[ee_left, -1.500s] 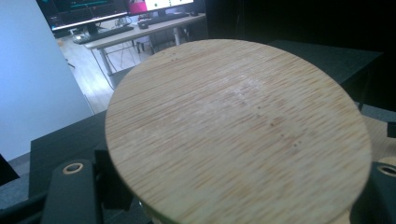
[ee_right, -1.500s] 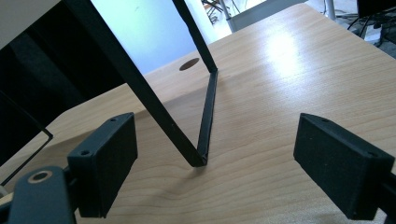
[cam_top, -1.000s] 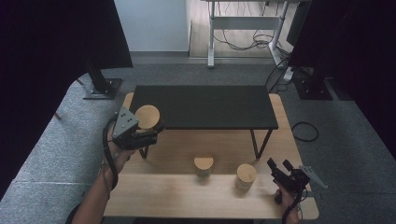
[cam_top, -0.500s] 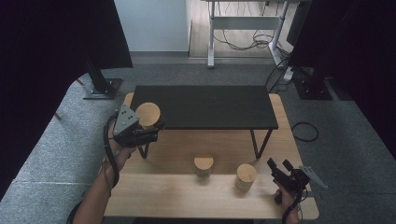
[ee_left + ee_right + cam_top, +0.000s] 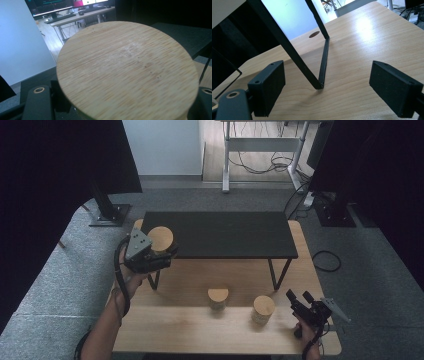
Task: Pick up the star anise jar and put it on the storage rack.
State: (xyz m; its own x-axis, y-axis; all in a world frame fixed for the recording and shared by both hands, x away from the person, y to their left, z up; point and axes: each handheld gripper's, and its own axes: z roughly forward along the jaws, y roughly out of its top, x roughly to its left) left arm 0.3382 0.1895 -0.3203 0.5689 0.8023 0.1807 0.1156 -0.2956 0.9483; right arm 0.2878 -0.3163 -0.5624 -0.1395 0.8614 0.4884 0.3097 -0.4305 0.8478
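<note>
Wooden-lidded jar [image 5: 161, 239] sits pinched in the left tongs [image 5: 150, 254], raised by the near left corner of the black shelf [image 5: 220, 234]. Right tongs [image 5: 300, 301] rest low over the counter [image 5: 185, 320], jaws spread wide and empty; two similar jars [image 5: 218, 297] stand between.

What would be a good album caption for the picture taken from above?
A person's left tool lifts a wooden-lidded jar beside a black shelf; two jars wait below.

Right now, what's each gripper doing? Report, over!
Left gripper shut on a wooden-lidded jar, held up by the black shelf's left end. Right gripper open, low at the table's right edge. Two jars stand between.
</note>
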